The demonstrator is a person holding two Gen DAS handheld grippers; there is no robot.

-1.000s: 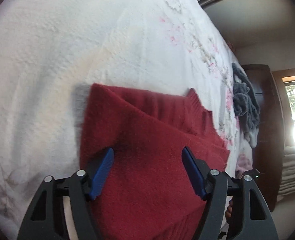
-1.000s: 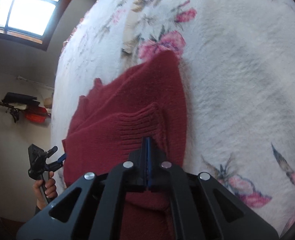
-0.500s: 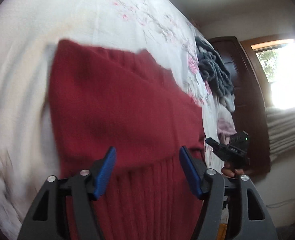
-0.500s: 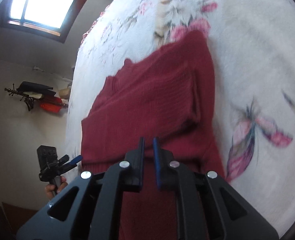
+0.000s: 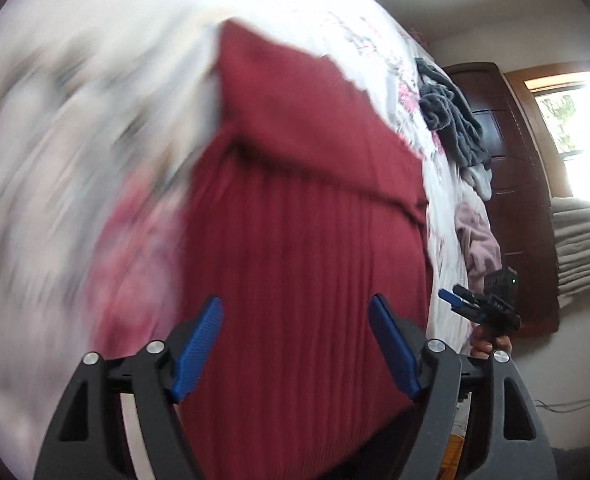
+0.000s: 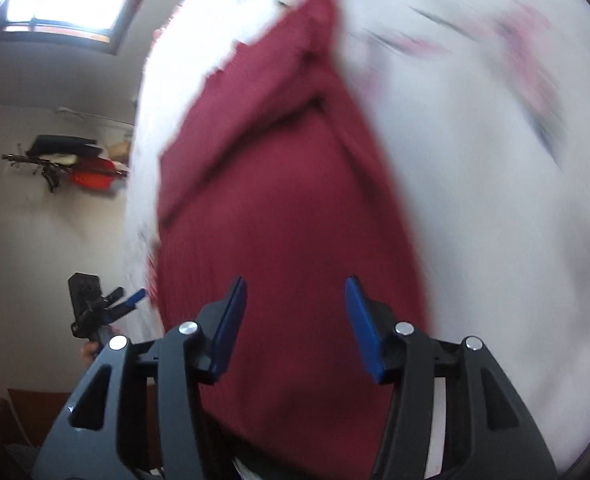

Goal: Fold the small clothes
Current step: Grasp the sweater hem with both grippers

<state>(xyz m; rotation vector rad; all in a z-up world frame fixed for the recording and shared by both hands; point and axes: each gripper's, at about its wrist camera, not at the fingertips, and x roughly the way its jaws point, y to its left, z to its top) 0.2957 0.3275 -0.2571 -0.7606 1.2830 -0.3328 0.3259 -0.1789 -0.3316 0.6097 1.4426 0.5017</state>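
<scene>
**Red knit lay folded on the bed, both grippers empty above it**

Red and ribbed, the small sweater [image 5: 295,240] lay flat on the white floral bedspread [image 5: 95,100], with one part of it turned over across the far end so that a folded edge ran slantwise over the ribbing. Much of the bedspread was smeared by motion blur in both views, and its flower print could hardly be made out.

The left gripper [image 5: 295,344] hung over the near end of the sweater with its blue-padded jaws wide apart and nothing between them; only red knit showed in the gap. The right gripper [image 6: 295,324] was likewise over the near end of the garment, its jaws spread and holding nothing. Whether either one touched the cloth could not be told.

Each gripper showed small in the other's view, off the edge of the bed and gripped by a hand [image 5: 489,346].

Along the bed's far right edge in the left view sat a heap of grey clothes [image 5: 451,120] and, nearer, a pale pink garment [image 5: 477,240]. Behind them stood a dark wooden wardrobe [image 5: 511,160] beside a bright window [image 5: 575,120]. The right view showed a wall rack [image 6: 63,160] carrying dark and red items.
</scene>
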